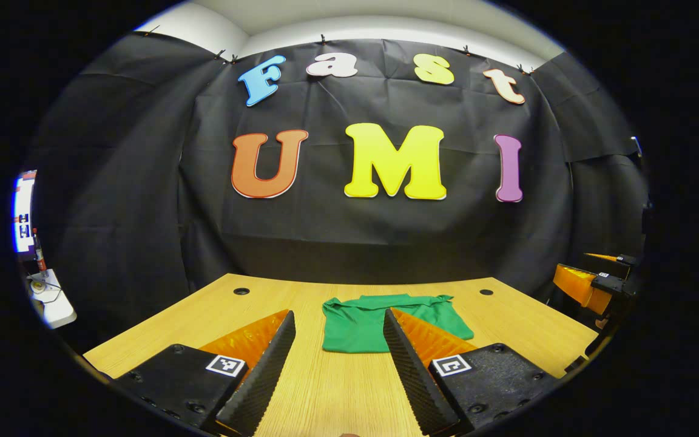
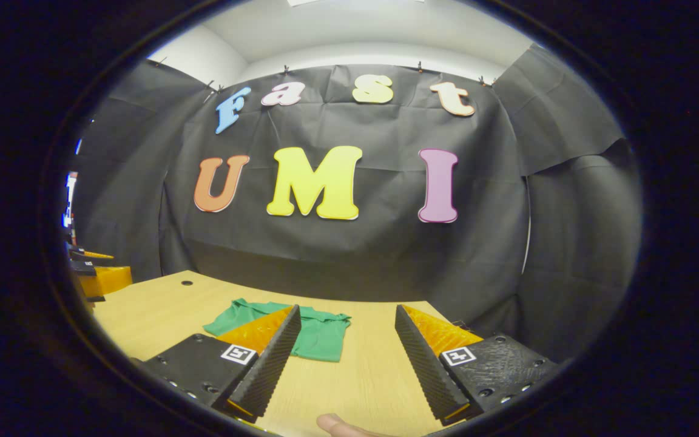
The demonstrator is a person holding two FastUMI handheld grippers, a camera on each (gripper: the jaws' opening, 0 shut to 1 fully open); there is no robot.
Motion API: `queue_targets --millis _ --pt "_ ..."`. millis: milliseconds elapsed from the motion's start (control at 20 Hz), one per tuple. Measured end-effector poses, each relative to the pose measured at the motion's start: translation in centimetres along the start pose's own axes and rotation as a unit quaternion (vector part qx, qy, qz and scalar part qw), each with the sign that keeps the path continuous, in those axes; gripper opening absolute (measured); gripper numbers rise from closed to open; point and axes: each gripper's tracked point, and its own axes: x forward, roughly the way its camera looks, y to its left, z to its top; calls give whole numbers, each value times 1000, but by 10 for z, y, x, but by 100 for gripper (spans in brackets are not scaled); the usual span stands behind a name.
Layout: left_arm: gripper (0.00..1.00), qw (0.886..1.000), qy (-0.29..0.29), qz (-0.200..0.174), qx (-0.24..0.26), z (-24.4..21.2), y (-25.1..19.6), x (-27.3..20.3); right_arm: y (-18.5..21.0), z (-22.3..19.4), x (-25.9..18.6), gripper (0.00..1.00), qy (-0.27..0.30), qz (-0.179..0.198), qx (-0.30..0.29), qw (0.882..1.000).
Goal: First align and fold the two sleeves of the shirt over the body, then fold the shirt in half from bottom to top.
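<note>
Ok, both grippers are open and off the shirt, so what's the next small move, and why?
Probably nothing more than holding both grippers back. The green shirt already lies as a compact folded block on the wooden table, with no sleeve sticking out. The left gripper and right gripper are open, short of the cloth, holding nothing.

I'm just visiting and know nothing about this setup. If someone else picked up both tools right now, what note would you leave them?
Left hand-held gripper: open, holding nothing, raised above the near part of the table.
Right hand-held gripper: open, holding nothing, to the right of the shirt.
Green shirt: lies on the wooden table as a compact folded bundle, touched by neither gripper.
Done: judging by its shape, sleeves and the bottom-to-top fold look finished.
Left: probably nothing; check the fold is neat.
</note>
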Motion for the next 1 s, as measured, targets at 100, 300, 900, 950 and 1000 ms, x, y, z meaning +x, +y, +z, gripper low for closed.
queue_targets --millis 100,300,900,950,1000 --pt "99 1000 14 -12 6 -6 -14 -31 -2 1 -33 96 -3 2 13 1000" --pt "97 999 -10 -45 14 3 -48 -54 8 -7 -66 95 2 11 -20 1000" --pt "98 999 -23 -43 1 -7 -57 -54 19 -3 -81 95 -11 -6 -52 999" --pt "98 999 -21 -40 -1 -8 -54 -53 21 -5 -80 95 -9 -4 -54 999" --pt "98 999 -18 -38 -5 -11 -53 -52 24 -8 -79 95 -4 0 -53 999"
